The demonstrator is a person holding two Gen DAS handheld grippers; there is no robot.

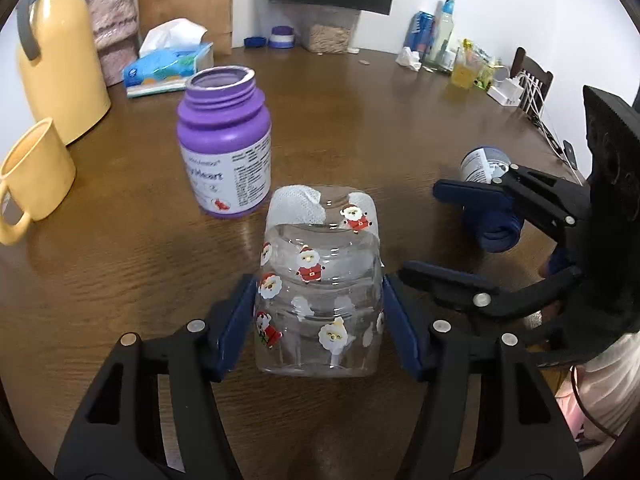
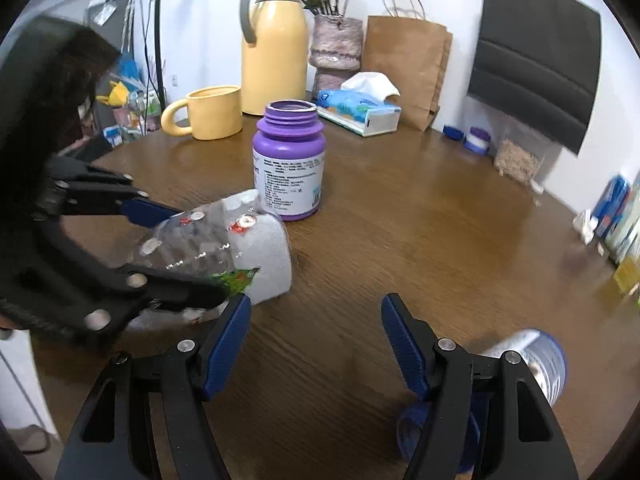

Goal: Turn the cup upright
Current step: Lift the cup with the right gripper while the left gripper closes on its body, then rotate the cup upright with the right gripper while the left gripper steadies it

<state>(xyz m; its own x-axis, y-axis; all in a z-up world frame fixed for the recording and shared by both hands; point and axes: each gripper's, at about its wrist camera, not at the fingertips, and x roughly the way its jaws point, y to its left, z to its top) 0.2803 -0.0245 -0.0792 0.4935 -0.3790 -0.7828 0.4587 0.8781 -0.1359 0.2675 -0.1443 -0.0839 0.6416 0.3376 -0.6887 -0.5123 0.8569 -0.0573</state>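
A clear plastic cup [image 1: 320, 292] with Santa stickers and a frosted white base is tilted, base pointing away, between the blue pads of my left gripper [image 1: 320, 320], which is shut on it. In the right wrist view the cup [image 2: 224, 252] is held tilted just above the table by the left gripper [image 2: 176, 248]. My right gripper [image 2: 316, 344] is open and empty over the wood table [image 2: 400, 240]; in the left wrist view it [image 1: 436, 232] hangs to the cup's right.
An open purple bottle [image 1: 226, 148] stands just behind the cup. A blue-capped bottle [image 1: 490, 196] lies on its side by the right gripper. A yellow mug [image 1: 32, 176], yellow jug [image 1: 56, 60], tissue box [image 1: 168, 68] and clutter line the far edge.
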